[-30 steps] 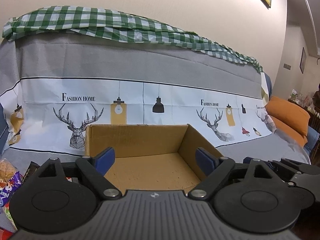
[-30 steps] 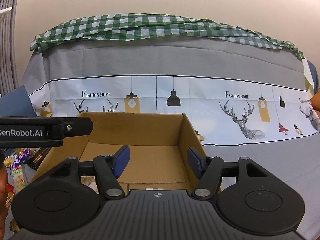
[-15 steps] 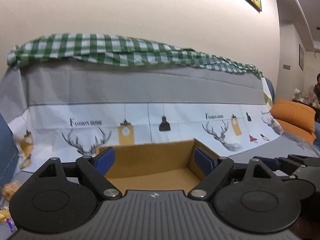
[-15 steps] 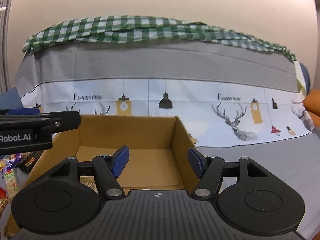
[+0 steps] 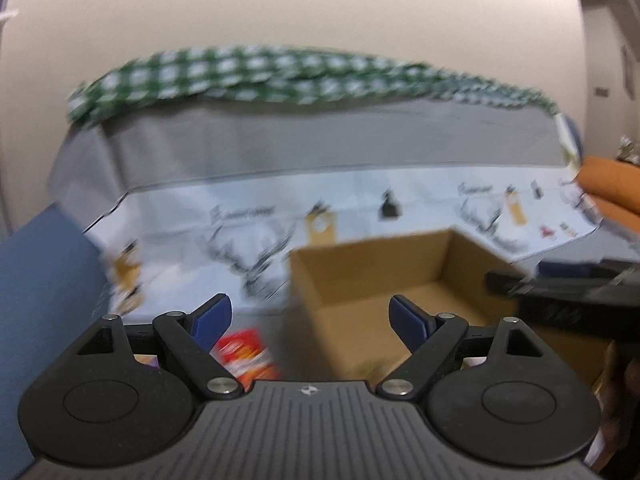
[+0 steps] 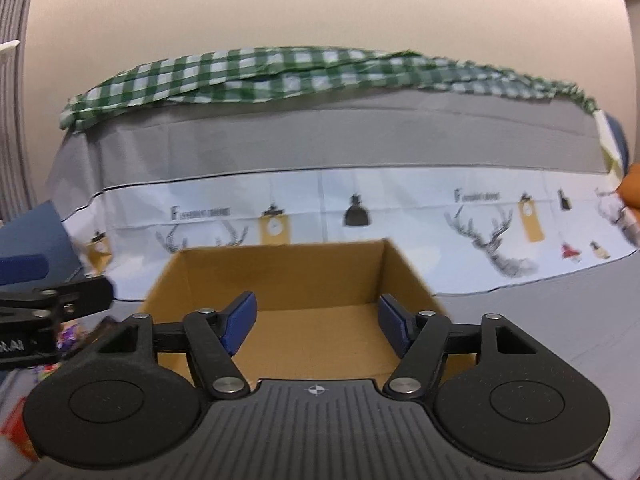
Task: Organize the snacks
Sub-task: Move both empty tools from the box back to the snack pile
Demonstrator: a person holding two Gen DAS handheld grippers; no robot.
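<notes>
A sofa (image 6: 360, 148) draped in a grey-and-white cover printed with stags and pendant lamps fills the background, with a green checked cloth (image 6: 280, 72) bunched along its backrest and a plain cream wall above. On the seat stands an open cardboard box (image 6: 280, 268), and as far as both views show, its floor is bare: no snack has gone in yet, so by my reading the sorting has hardly begun and nearly all of it is left. The snacks lie to the left of the box, outside it: a red packet (image 5: 248, 354) shows blurred just past the left gripper's near finger, and a few more wrappers (image 6: 66, 330) are visible at the left edge of the right wrist view, too smeared to name. The left gripper (image 5: 310, 318) stands wide apart with nothing between its blue pads (image 5: 212, 318), aimed at the gap between packet and box. The right gripper (image 6: 316, 320) hangs over the near edge of the box, its jaws opening and moderately wide, holding and touching nothing.
</notes>
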